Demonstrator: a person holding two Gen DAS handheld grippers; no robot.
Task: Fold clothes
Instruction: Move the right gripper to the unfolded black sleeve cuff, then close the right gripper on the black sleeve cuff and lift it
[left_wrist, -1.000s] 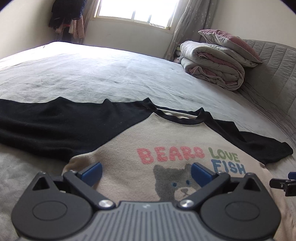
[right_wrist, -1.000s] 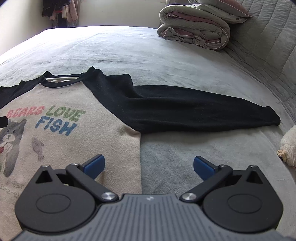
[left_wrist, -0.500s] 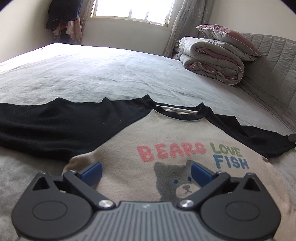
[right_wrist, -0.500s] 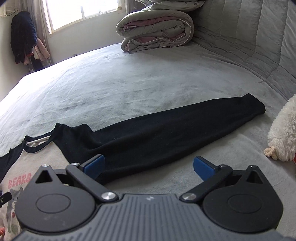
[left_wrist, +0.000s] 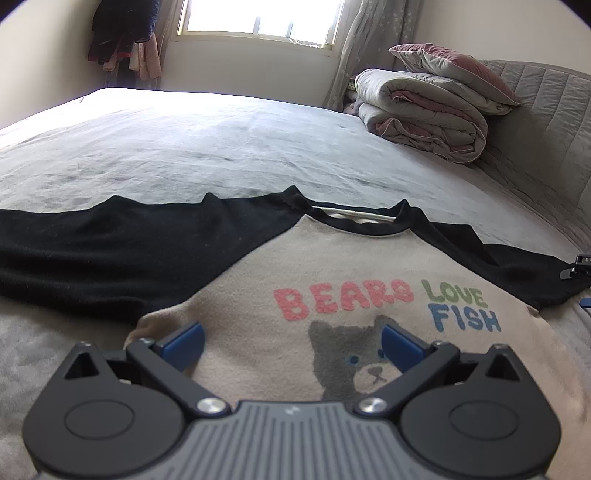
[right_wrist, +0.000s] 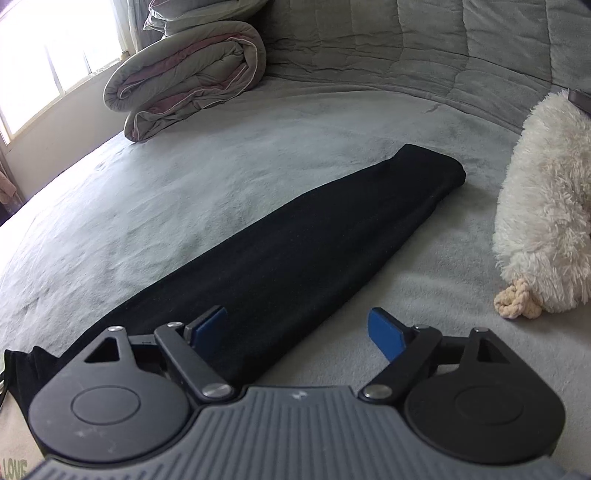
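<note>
A beige sweatshirt (left_wrist: 332, 266) with black raglan sleeves and a bear print lies flat, face up, on the grey bed. My left gripper (left_wrist: 291, 343) hovers open over its chest, nothing between the blue pads. One black sleeve (left_wrist: 110, 254) stretches out to the left. In the right wrist view the other black sleeve (right_wrist: 314, 251) lies straight, its cuff (right_wrist: 436, 173) far up right. My right gripper (right_wrist: 297, 332) is open just above this sleeve's lower part, holding nothing. The right gripper's tip (left_wrist: 578, 264) peeks in at the left wrist view's right edge.
A folded duvet with a pillow (left_wrist: 428, 114) sits at the head of the bed by the quilted headboard (left_wrist: 546, 122). A fluffy white plush toy (right_wrist: 543, 206) lies right of the sleeve cuff. Clothes (left_wrist: 122, 37) hang in the far corner by the window.
My right gripper has swung right, from the shirt's body towards the right sleeve and its cuff. My left gripper has stayed over the chest, tilting up slightly.
</note>
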